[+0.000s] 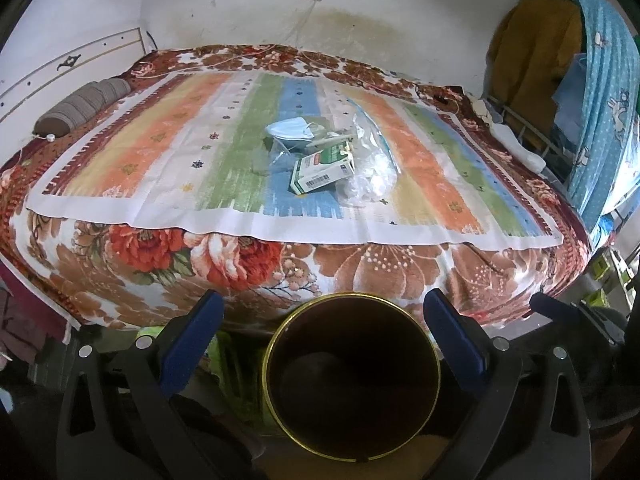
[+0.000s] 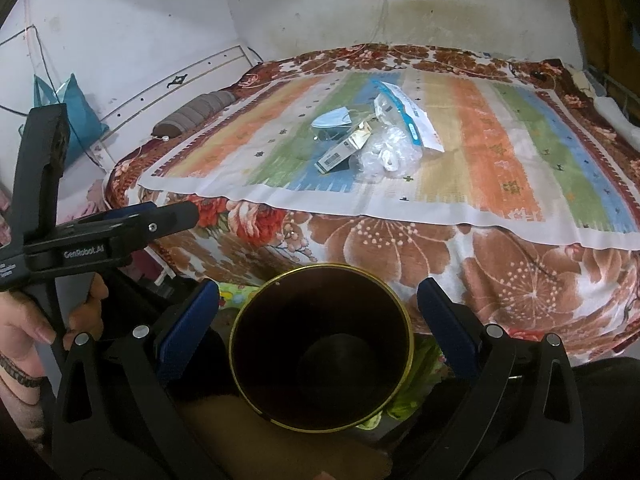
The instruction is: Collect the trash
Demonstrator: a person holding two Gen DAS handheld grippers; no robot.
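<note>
- Both hand-held grippers are wide open and hold nothing. The left hand-held gripper [image 1: 322, 334] and the right hand-held gripper [image 2: 318, 320] each have blue pads [image 1: 192, 340] spread far apart.
- Between the fingers, low down by the edge of the bed, stands a dark round bin with a gold rim [image 1: 352, 376]. It looks empty inside. I think it waits there so the trash can drop right in.
- In the right view, the left hand-held gripper shows from the side [image 2: 100, 236], and a person's hand [image 2: 36, 320] holds its handle.
- All the trash sits in one little pile in the middle of the bed, on a striped cloth of many colours [image 1: 168, 152]. The cloth lies over a brown and red flower blanket [image 1: 360, 272].
- In the pile there is a pale blue face mask [image 1: 290, 130], a green and white cardboard box [image 1: 322, 168], a crumpled clear plastic wrap [image 1: 366, 184] and a flat clear bag with a blue edge [image 2: 408, 120]. They touch and lie partly over each other.
- The pile is well apart from both hand-held grippers, so nothing is picked up yet. I think the job is just at its start.
- The next move probably means a reach across the bed to the pile. The thin plastic may slip or crinkle when it is pinched.
</note>
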